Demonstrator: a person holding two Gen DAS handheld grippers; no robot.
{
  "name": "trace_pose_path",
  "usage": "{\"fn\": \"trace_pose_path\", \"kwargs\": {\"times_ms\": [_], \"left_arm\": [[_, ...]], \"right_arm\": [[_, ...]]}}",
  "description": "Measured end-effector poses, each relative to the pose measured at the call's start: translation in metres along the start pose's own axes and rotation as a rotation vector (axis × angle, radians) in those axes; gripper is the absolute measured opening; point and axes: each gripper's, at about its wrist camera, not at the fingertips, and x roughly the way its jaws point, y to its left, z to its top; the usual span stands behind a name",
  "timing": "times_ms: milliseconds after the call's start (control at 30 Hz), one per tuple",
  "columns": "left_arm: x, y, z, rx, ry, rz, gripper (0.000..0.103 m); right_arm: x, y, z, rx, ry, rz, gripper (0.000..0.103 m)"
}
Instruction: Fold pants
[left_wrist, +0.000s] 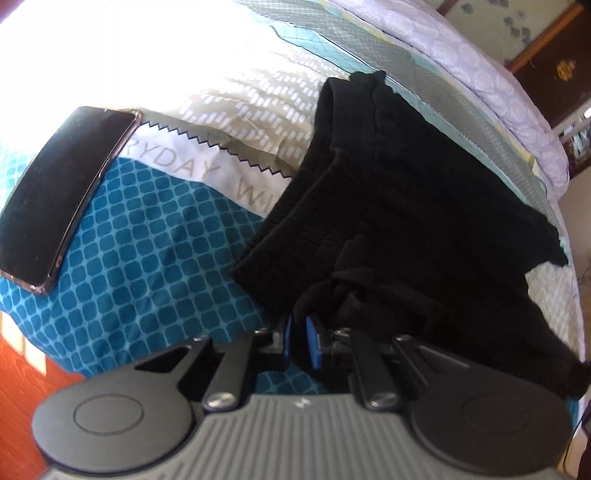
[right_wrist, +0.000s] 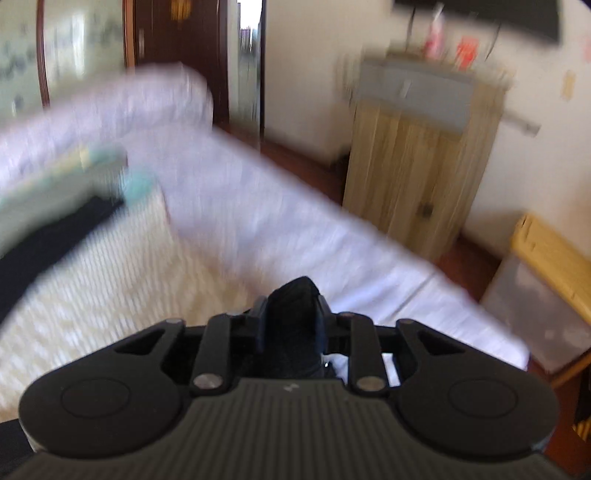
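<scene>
Black pants lie bunched on the patterned bed cover, waistband toward the far side, one part reaching the bed's right edge. My left gripper sits at their near edge, its blue pads almost together with a fold of the black cloth pinched at the tips. In the blurred right wrist view, my right gripper hangs over the pale bedding with a lump of black pants cloth filling the gap between its fingers. More of the pants shows as a dark strip at the left.
A black phone lies on the cover to the left of the pants. A lilac duvet is rolled along the far side. Red wooden floor shows below the bed's near corner. A wooden cabinet and a box stand beyond the bed.
</scene>
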Motion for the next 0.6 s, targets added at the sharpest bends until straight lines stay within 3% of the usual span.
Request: {"fn": "trace_pose_path", "kwargs": {"times_ms": [33, 67, 167, 267, 367, 433, 533, 600], "left_arm": [[-0.005, -0.001, -0.001, 0.026, -0.002, -0.002, 0.015], [-0.011, -0.001, -0.002, 0.047, -0.008, -0.012, 0.016], [-0.039, 0.009, 0.001, 0.067, -0.054, -0.048, 0.024], [-0.064, 0.016, 0.022, 0.09, -0.156, -0.04, 0.028], [-0.062, 0.003, 0.065, 0.148, -0.23, 0.038, 0.038], [-0.046, -0.021, 0.1, 0.243, -0.29, 0.077, 0.048], [-0.007, -0.062, 0.147, 0.388, -0.351, 0.111, 0.063], [0.025, -0.084, 0.174, 0.447, -0.348, 0.091, 0.068]], "right_arm": [[0.002, 0.004, -0.003, -0.01, -0.004, -0.039, 0.053], [-0.002, 0.004, -0.007, 0.007, -0.037, -0.05, 0.059], [-0.027, -0.013, -0.009, 0.128, -0.158, -0.021, 0.066], [-0.05, -0.028, 0.006, 0.217, -0.25, -0.076, 0.065], [-0.069, -0.023, 0.035, 0.268, -0.285, 0.054, 0.065], [-0.072, -0.003, 0.059, 0.264, -0.281, 0.154, 0.065], [-0.063, 0.042, 0.093, 0.25, -0.216, 0.327, 0.065], [-0.049, 0.077, 0.114, 0.242, -0.167, 0.388, 0.065]]}}
